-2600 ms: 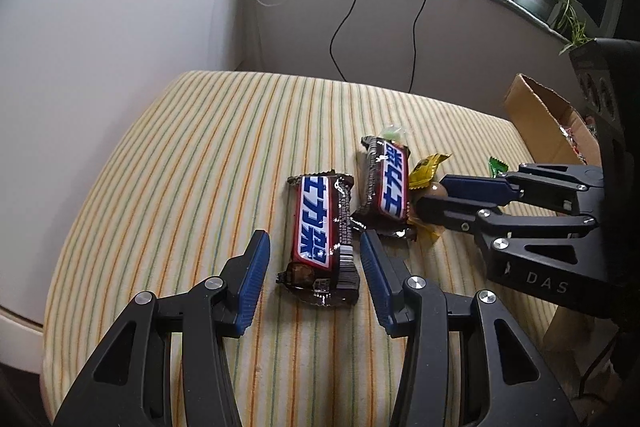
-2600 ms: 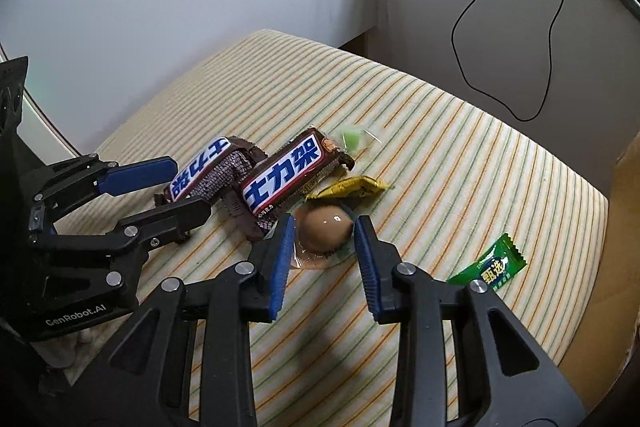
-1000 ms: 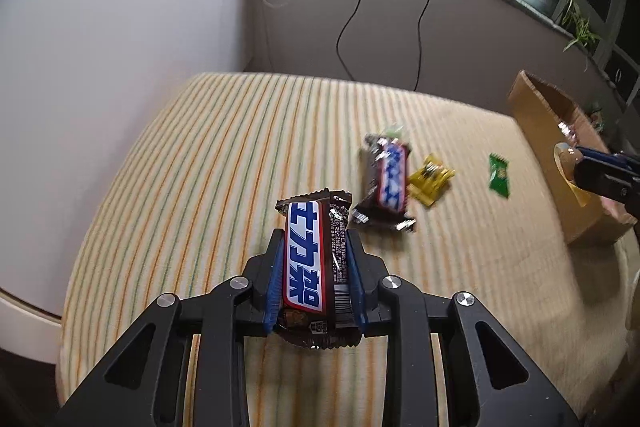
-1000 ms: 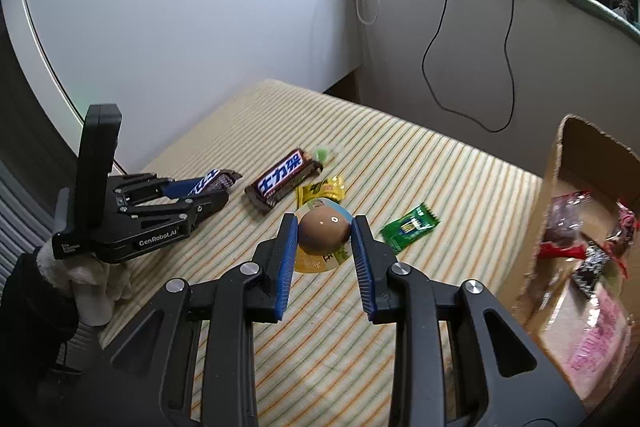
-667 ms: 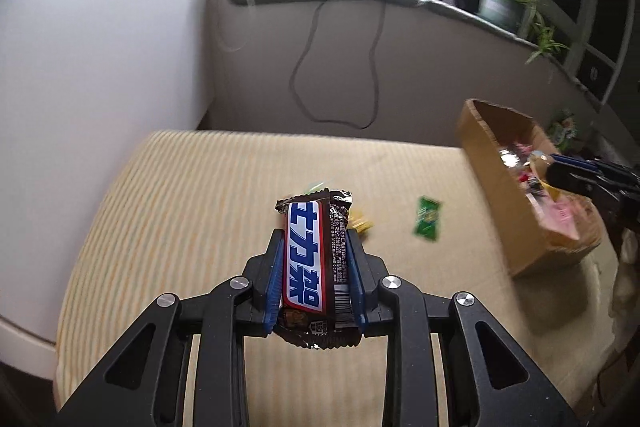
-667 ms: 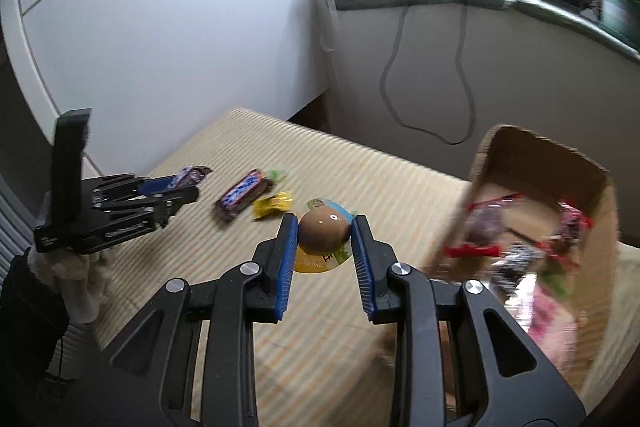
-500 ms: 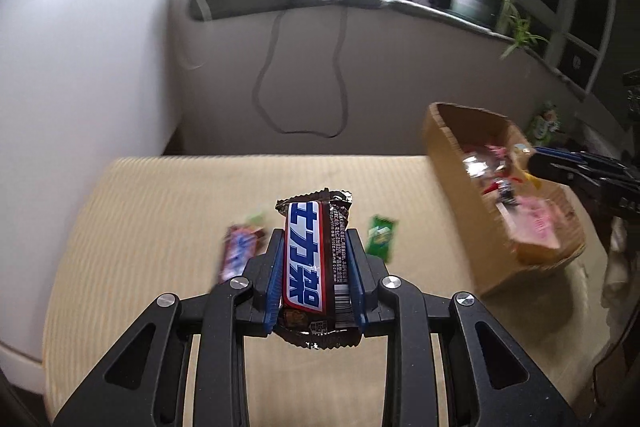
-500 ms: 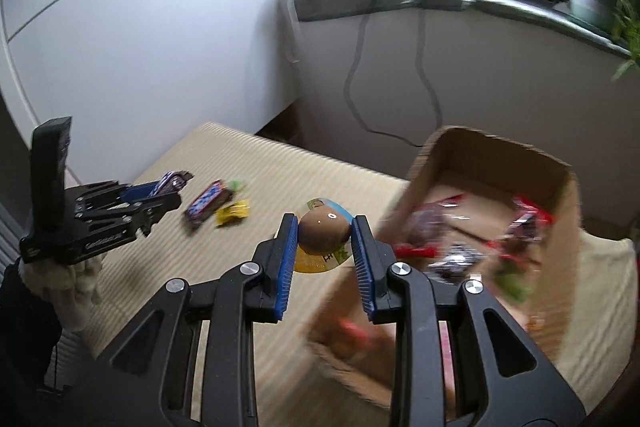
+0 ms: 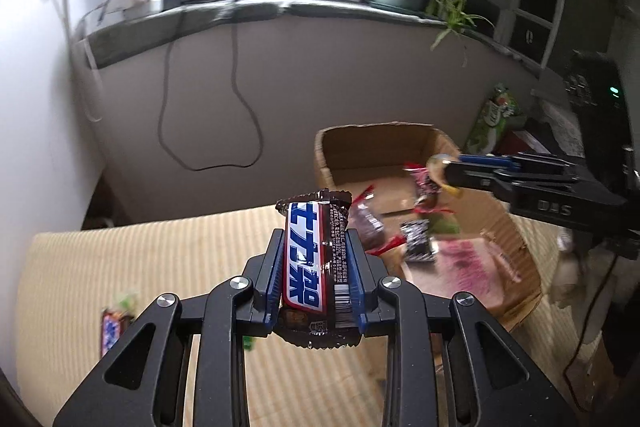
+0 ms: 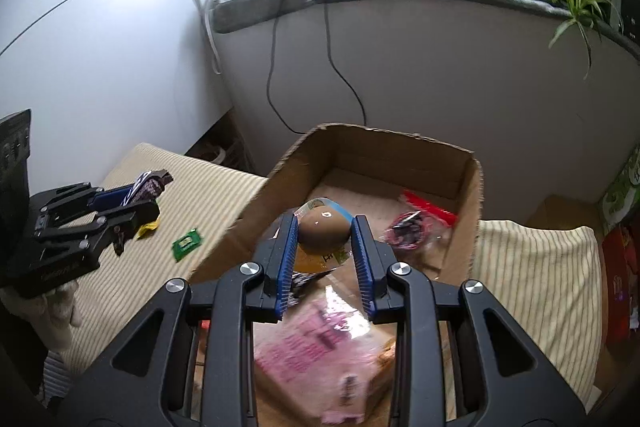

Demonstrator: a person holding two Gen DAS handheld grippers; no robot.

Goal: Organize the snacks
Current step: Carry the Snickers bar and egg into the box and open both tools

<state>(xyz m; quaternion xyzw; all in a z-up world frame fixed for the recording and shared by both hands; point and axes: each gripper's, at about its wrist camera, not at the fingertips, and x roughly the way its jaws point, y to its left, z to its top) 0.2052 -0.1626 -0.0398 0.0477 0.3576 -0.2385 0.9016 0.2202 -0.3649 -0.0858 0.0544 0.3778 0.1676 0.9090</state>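
Egg snack [image 10: 323, 225], brown, in clear wrap, clamped between the right gripper [image 10: 325, 259] pads, held above the open box [image 10: 394, 143], roughly over its middle. Same egg snack shows in the left view at the tip of the right gripper, over the box [image 9: 524, 255]. Bar [image 9: 316, 259] clamped upright between the left gripper [image 9: 316, 273] pads, wrapper ends sticking out top and bottom; it hangs over the striped cushion [image 9: 160, 251], just short of the box's near wall.

Box already holds a pink pack [image 10: 320, 351], a red wrapper [image 10: 426, 207] and a few dark wrapped snacks, blurred. On the cushion: second bar [image 9: 112, 329], green packet [image 10: 186, 244], yellow wrapper [image 10: 148, 227] partly hidden behind the left gripper.

Judgement: the right looks ready to drop, the left follows.

Risks:
- Egg snack is round and the wrap is slick; grip is on the curve, so it could squirt out sideways on opening and roll off the pack.
- Both grippers head for the same opening; the left could clip the right or the box wall if it goes in too soon.
- Bar is held near its lower half; the long top end could catch the cardboard rim and twist in the pads.
- Releasing the bar short of the wall drops it back on the cushion.
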